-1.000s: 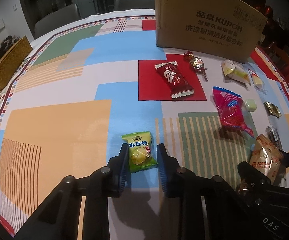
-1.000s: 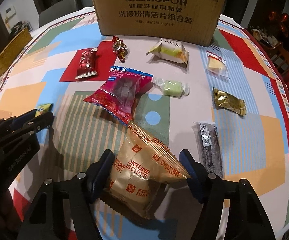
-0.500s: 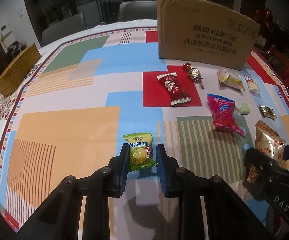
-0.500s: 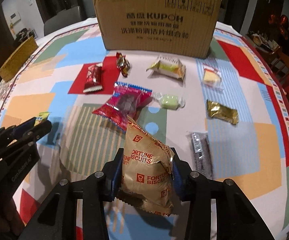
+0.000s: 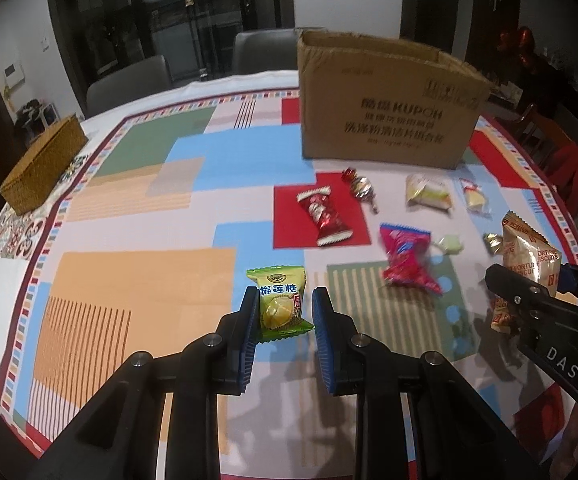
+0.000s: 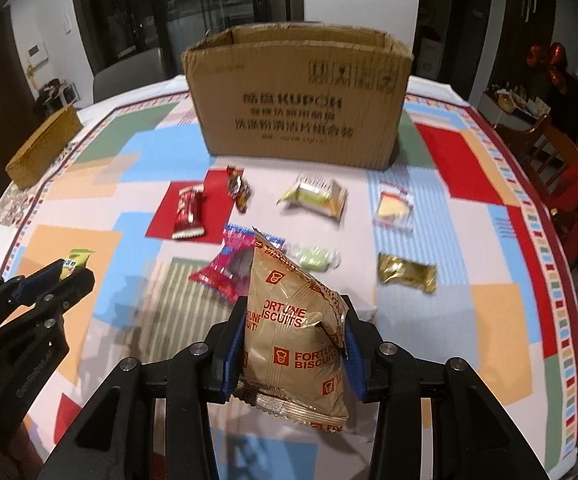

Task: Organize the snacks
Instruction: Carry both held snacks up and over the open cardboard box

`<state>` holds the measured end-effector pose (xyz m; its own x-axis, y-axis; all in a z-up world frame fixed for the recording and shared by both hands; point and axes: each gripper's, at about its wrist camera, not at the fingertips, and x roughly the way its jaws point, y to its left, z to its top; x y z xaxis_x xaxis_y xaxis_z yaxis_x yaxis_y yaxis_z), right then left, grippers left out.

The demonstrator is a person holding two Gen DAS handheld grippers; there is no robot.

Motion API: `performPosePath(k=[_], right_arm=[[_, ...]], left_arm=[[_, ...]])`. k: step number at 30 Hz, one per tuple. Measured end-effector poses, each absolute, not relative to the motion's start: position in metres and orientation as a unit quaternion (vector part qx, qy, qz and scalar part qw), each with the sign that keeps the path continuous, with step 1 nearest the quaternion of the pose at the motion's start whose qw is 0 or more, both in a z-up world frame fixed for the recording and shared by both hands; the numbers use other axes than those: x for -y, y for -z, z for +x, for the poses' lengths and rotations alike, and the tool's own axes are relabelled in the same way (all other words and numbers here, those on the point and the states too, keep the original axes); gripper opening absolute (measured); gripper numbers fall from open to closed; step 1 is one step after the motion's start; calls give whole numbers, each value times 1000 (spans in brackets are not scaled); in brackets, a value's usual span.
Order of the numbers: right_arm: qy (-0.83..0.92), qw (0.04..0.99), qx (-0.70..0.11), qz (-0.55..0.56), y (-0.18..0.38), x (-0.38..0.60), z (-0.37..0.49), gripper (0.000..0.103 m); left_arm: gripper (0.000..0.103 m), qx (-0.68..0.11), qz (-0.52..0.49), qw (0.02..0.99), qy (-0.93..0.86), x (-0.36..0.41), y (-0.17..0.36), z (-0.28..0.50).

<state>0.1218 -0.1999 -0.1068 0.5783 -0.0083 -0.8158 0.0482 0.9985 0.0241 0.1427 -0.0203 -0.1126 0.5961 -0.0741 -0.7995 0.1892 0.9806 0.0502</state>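
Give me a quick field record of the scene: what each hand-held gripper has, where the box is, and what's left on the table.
left hand-held gripper: shut on green candy packet
right hand-held gripper: shut on fortune biscuits bag
cardboard box: open-topped, at far side of table
snacks on cloth: red bar, pink packet, gold packet, others near the box
woven basket: far left edge

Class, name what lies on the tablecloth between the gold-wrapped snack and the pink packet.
One thing: the pale green wrapped candy, between the gold-wrapped snack and the pink packet. The right wrist view shows it most clearly.
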Motion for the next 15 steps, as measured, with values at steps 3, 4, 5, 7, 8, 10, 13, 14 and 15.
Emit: performPosePath(k=[3, 4, 5, 7, 8, 10, 13, 14, 15], right_arm=[[20, 893, -449, 23, 98, 206, 124, 43], [22, 894, -446, 24, 95, 208, 124, 43], [24, 896, -442, 25, 91, 211, 125, 43], [28, 900, -434, 24, 83, 215, 126, 43], [31, 902, -430, 24, 79, 218, 126, 43], [35, 906, -420, 27, 70, 223, 129, 43], [42, 912, -408, 31, 58, 229, 136, 43], [43, 913, -403, 32, 55, 230, 138, 43], [44, 916, -398, 32, 50, 232, 141, 43]], left_arm=[[27, -431, 68, 896, 80, 27, 99, 144], [27, -430, 68, 897, 81, 28, 96, 145], [27, -426, 68, 899, 83, 30, 92, 147], [27, -419, 68, 901, 87, 33, 83, 149], [27, -416, 67, 902, 89, 35, 79, 150], [27, -410, 68, 905, 94, 38, 72, 154], [27, -404, 68, 907, 101, 42, 63, 161], [27, -402, 67, 907, 105, 43, 59, 164], [27, -400, 66, 908, 107, 45, 55, 168]])
